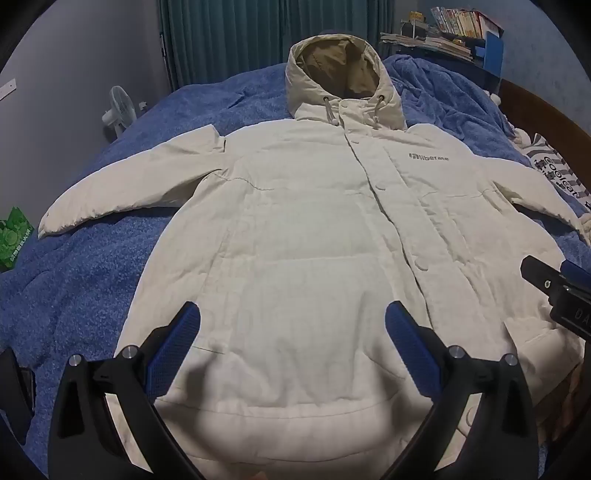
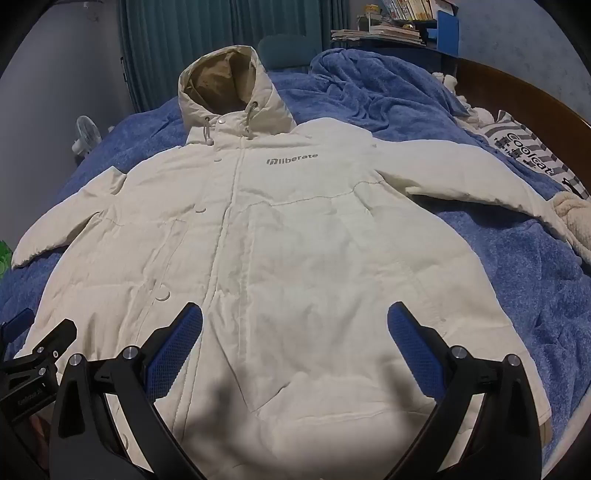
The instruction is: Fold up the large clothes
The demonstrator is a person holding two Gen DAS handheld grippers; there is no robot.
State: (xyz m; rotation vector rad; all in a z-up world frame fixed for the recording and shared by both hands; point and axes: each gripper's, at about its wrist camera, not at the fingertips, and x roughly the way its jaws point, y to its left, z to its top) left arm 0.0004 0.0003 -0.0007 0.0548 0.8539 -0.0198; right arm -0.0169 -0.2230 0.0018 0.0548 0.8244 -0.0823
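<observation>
Spread flat and face up on a blue blanket (image 1: 92, 280) over the bed: a cream hooded jacket (image 1: 295, 229), hood (image 1: 332, 77) toward 12 o'clock, hem toward 6 o'clock, front buttoned shut, both sleeves angled outward. Left sleeve tip (image 1: 51, 225) lying at 9 o'clock in the left wrist view, just beside a green packet (image 1: 14, 236) at the bed's edge. Right sleeve (image 2: 498, 192) reaching toward 3 o'clock in the right wrist view, its cuff touching a fluffy cream bundle (image 2: 570, 214), with a striped pillow (image 2: 528, 151) printed "Coolcat" just beyond. Bunched blanket folds (image 2: 369, 85) heaped at 1 o'clock beside the hood. Past the bed at 10 o'clock a small white fan (image 1: 118, 107); at 12 o'clock a teal curtain (image 1: 229, 33); at 1 o'clock a shelf of books and papers (image 1: 443, 29). Bare blanket open on both sides of the jacket body below the sleeves. Left hand-held gripper (image 1: 292, 317) spread wide above the lower left front, holding nothing. Right hand-held gripper (image 2: 295, 319) likewise wide and empty above the lower right front.
</observation>
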